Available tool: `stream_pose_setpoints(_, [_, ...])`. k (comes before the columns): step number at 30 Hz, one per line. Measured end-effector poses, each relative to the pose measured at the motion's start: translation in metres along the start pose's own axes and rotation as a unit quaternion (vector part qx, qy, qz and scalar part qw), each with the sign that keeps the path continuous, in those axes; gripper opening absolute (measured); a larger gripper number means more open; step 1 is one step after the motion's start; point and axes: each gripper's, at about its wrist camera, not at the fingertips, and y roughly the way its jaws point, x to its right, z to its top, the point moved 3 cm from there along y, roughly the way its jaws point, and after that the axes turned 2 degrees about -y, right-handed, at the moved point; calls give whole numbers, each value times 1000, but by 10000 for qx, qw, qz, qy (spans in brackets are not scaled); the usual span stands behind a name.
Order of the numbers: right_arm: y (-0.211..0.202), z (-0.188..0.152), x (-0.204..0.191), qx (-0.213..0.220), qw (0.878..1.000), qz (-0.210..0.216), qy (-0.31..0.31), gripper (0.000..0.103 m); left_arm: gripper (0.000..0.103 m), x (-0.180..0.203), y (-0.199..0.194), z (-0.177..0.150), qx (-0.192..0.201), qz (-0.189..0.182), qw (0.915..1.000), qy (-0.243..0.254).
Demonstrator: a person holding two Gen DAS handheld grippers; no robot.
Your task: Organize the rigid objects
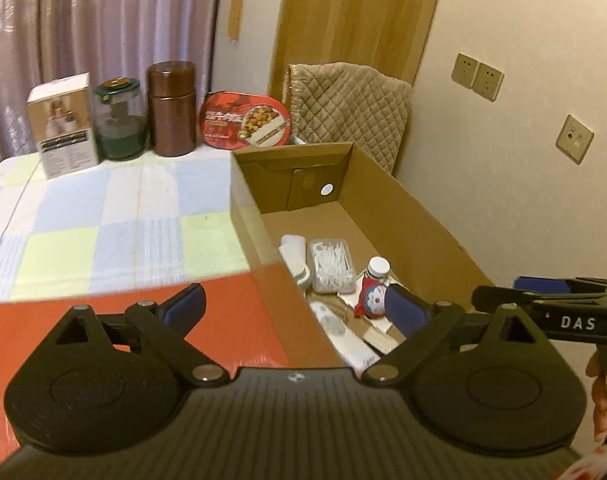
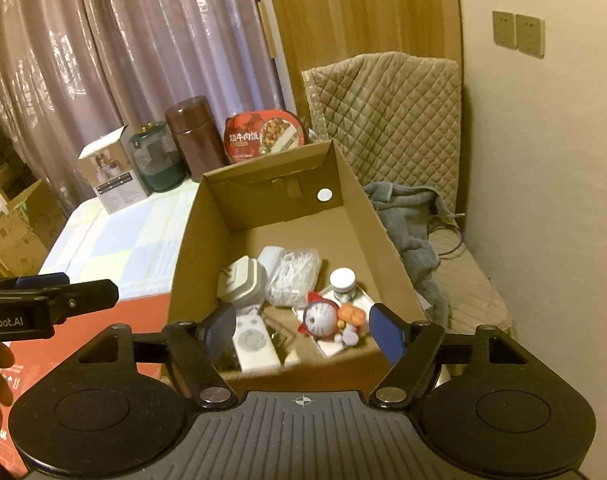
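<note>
An open cardboard box [image 2: 207, 216] stands on the table; it also shows in the left wrist view [image 1: 247, 216]. Inside lie a white remote [image 2: 253, 344], a red cat figurine [image 2: 319, 318], a small white-capped bottle [image 2: 342, 280], a clear pack of white picks [image 2: 291, 276] and a white case [image 2: 241, 284]. My right gripper [image 2: 303, 330] is open and empty above the box's near end. My left gripper [image 1: 295, 308] is open and empty over the box's left wall. At the table's back stand a white carton [image 1: 65, 124], a green glass jar [image 1: 119, 120], a brown canister [image 1: 172, 108] and a red meal tub [image 1: 245, 120].
A checked cloth [image 1: 103, 216] covers the table, with a red box [image 1: 83, 312] at its near edge. A quilted chair [image 2: 395, 120] with a grey towel [image 2: 411, 232] stands right of the box. Curtains hang behind. Cardboard boxes [image 2: 15, 220] sit on the floor at left.
</note>
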Motion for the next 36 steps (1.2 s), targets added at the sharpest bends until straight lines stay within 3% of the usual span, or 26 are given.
stream_pose_setpoints(15, [-64, -64, -29, -170, 9992, -103, -346, 84, 95, 11, -74, -75, -194, 244, 9989, -338])
stream_pose_setpoints(18, [-71, -72, -34, -138, 9993, -66, -347, 87, 102, 11, -82, -85, -200, 334, 9984, -417])
stream_pose_setpoints(36, [-91, -88, -42, -104, 9995, 30, -301, 89, 102, 17, -98, -103, -163, 518, 9976, -433])
